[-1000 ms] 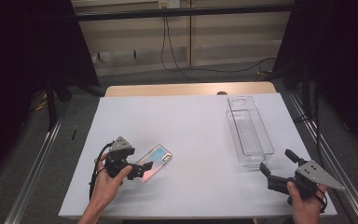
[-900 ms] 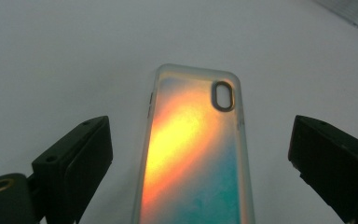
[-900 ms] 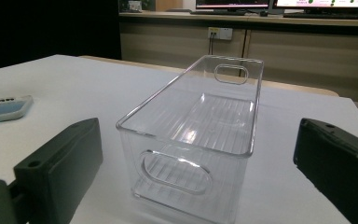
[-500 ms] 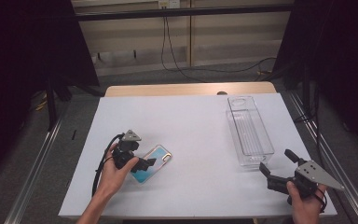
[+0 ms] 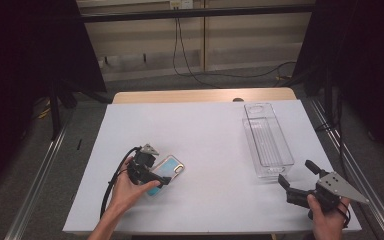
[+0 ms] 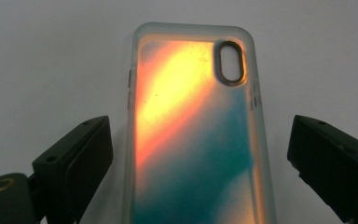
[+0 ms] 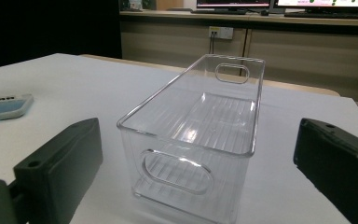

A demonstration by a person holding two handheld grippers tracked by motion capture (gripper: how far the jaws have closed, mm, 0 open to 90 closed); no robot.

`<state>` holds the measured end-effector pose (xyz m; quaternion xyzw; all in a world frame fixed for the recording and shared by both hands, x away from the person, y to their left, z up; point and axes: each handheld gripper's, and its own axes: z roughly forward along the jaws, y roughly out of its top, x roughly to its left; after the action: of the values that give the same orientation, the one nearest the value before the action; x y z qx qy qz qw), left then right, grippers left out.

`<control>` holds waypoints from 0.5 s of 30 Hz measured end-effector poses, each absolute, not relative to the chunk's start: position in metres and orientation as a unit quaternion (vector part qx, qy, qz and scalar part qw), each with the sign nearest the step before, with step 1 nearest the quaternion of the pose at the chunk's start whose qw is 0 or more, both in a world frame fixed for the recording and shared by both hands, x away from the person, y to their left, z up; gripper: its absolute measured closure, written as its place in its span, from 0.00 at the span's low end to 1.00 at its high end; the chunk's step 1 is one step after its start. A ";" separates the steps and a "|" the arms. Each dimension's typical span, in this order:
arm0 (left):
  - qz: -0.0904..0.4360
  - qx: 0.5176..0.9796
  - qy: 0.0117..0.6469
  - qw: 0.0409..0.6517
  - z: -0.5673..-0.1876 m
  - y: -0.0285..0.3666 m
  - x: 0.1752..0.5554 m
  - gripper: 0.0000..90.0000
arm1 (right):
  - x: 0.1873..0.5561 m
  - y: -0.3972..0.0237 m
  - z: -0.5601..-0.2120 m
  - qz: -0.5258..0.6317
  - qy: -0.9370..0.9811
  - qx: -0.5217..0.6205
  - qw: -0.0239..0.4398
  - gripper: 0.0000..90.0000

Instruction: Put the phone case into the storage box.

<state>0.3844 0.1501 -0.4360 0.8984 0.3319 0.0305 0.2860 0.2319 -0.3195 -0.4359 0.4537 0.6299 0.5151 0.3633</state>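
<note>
Partly cropped phone case (image 6: 193,135) between tool (image 6: 200,168) jaws

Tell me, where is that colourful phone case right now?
In the high view the phone case lies flat on the table's left front part, between the open jaws of the left gripper.

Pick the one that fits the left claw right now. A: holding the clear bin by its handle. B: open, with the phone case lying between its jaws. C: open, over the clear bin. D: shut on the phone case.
B: in the left gripper view the left claw stands wide open, one jaw on each side of the phone case, with white table showing between each jaw and the case.
</note>
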 end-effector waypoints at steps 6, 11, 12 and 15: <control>0.040 0.908 0.319 0.267 -0.440 0.145 0.384 0.12 | 0.232 -0.319 -0.436 0.516 0.630 0.454 0.362 0.01; 0.055 0.910 0.318 0.261 -0.441 0.143 0.382 0.13 | 0.232 -0.319 -0.436 0.517 0.630 0.455 0.360 0.01; 0.063 0.912 0.315 0.255 -0.441 0.142 0.381 0.15 | 0.232 -0.319 -0.436 0.517 0.630 0.454 0.361 0.00; 0.070 0.912 0.317 0.250 -0.441 0.140 0.380 0.16 | 0.232 -0.319 -0.436 0.517 0.630 0.453 0.361 0.00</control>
<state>0.3800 0.1400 -0.4411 0.9122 0.3171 0.0704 0.2497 0.2322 -0.3189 -0.4359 0.4534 0.6302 0.5168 0.3609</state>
